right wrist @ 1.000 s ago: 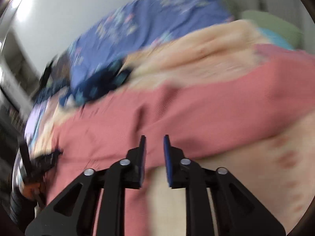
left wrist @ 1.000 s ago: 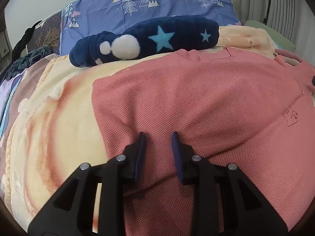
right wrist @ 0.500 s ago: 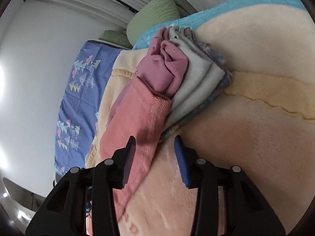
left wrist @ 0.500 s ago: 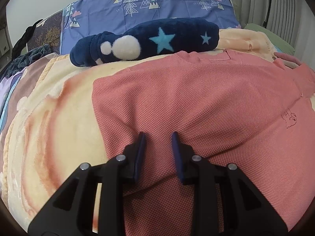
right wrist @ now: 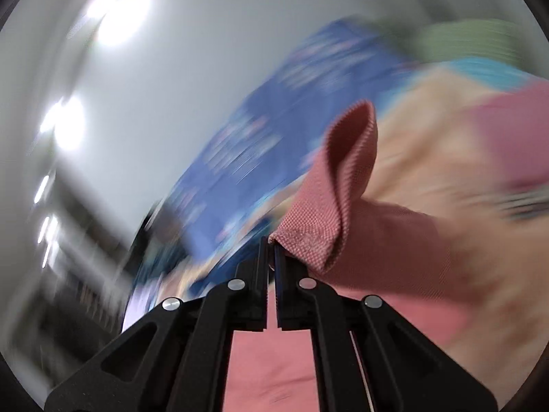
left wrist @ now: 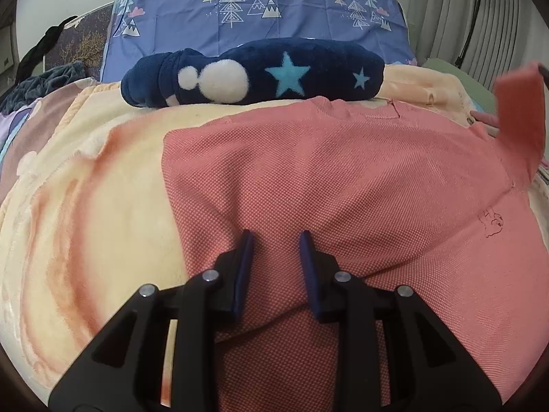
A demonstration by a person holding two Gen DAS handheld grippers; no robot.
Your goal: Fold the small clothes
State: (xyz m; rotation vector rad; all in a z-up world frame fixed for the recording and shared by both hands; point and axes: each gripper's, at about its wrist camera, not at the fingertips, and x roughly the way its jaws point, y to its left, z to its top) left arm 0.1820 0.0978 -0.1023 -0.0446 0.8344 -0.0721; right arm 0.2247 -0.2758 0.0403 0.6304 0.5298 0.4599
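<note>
Okay, quick labels from what we see.
Garment: coral-pink polo shirt lies spread on the peach fleece blanket, body flat, small embroidered mark near its right side.
Sleeve: half a second ago the sleeve lay on the blanket by a pile of folded clothes; now we see it lifted, standing up at the right edge of the left wrist view.
Right gripper: right gripper had its jaws spread around the sleeve edge a moment ago; now they are pressed together, pinching the sleeve hem at the tips. Background is motion-blurred, so we judge it is swinging.
Left gripper: left gripper looks unchanged over the last second. Jaws partly spread, tips on or just above the shirt's lower body; we see no fabric bunched between them, so we can't tell whether they pin it.
Meaning: we judge the sleeve fold has started, the grab is done, carry-over inward comes next.
Progress: early, shirt body not yet folded.
Risk: thin hem pinch could slip mid-swing.
Background: navy star plush and blue tree-print pillow sit behind the shirt, apart from the action.
</note>
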